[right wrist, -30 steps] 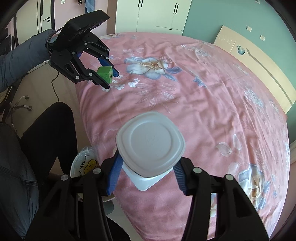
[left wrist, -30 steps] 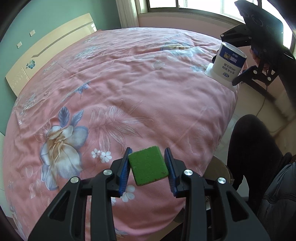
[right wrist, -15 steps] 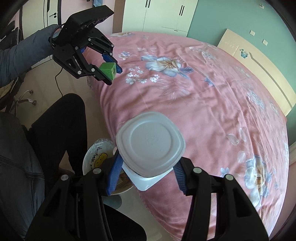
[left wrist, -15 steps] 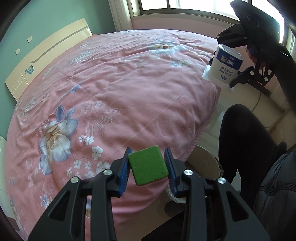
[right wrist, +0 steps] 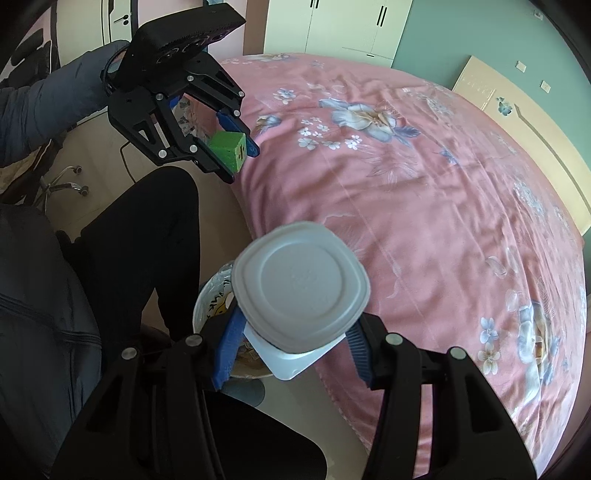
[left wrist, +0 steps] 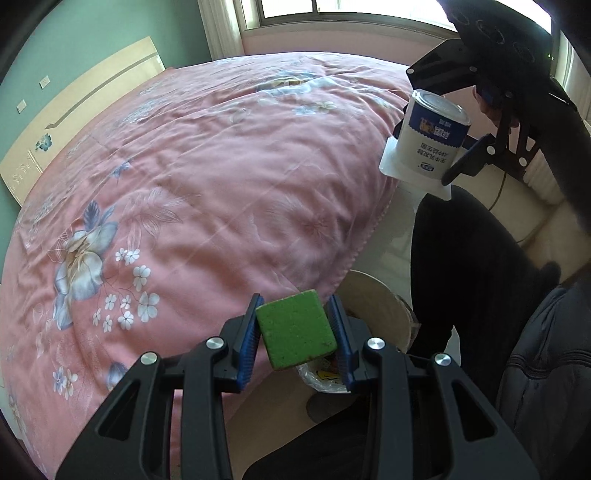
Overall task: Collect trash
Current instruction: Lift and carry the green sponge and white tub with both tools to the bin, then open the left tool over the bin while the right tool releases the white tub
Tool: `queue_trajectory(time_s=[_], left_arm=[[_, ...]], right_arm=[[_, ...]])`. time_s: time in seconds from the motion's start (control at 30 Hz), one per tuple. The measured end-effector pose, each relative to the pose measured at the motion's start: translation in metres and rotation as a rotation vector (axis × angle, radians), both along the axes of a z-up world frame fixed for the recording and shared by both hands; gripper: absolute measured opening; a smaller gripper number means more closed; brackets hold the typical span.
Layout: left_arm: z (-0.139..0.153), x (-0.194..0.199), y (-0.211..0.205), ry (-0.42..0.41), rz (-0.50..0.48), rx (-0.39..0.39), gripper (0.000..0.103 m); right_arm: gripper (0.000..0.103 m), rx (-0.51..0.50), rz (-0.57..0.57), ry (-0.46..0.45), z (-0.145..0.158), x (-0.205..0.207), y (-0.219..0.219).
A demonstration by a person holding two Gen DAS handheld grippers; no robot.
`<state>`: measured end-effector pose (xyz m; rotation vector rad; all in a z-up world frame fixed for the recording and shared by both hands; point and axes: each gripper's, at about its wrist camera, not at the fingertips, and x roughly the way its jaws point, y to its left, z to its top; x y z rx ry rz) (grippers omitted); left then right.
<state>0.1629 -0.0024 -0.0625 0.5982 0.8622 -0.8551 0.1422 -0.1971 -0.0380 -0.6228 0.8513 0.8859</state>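
Observation:
My left gripper (left wrist: 295,332) is shut on a green sponge block (left wrist: 295,328), held off the bed's edge with the trash bin (left wrist: 373,314) just beyond and below it. In the right wrist view the same left gripper (right wrist: 236,147) holds the green block (right wrist: 227,149) at upper left. My right gripper (right wrist: 291,339) is shut on a white yogurt cup (right wrist: 299,288), upside down with its flat base toward the camera, over the bin (right wrist: 214,306). From the left wrist view, that cup (left wrist: 434,142) shows its blue label at upper right in the right gripper (left wrist: 436,155).
A pink floral bedspread (left wrist: 192,177) covers the bed, its edge running beside the bin. A person's dark-trousered legs (left wrist: 461,258) and padded jacket (left wrist: 546,369) are right beside the bin. A wooden headboard (left wrist: 74,110) and a window lie beyond. Wardrobes (right wrist: 340,26) stand behind the bed.
Both grippers have moved off the bedspread toward its edge, each keeping its grip. The bin has come into view under both.

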Motion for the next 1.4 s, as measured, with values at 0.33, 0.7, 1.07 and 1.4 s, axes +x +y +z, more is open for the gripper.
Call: queue_trajectory(time_s=[0.33,0.7,1.07,1.4], left_arm=[[-0.029,-0.019,-0.01,0.039,-0.029,0.007,0.039],[-0.067,-0.024,-0.02,0.102,-0.048,0.017,0.039],[-0.103,-0.016,-0.028,0.174,-0.063,0.035,0.039],[-0.148,-0.007,-0.046,0.262,-0.081,0.057,0.039]], right_arm=[[0.053,-0.007,0.027,0.058,-0.03,-0.012,0.011],[0.053,-0.024,0.056,0.128,-0.067,-0.014,0.024],[0.053,-0.056,0.081,0.211,-0.107,-0.005,0.037],[0.053,-0.07,0.092,0.294,-0.146,0.007,0.043]])
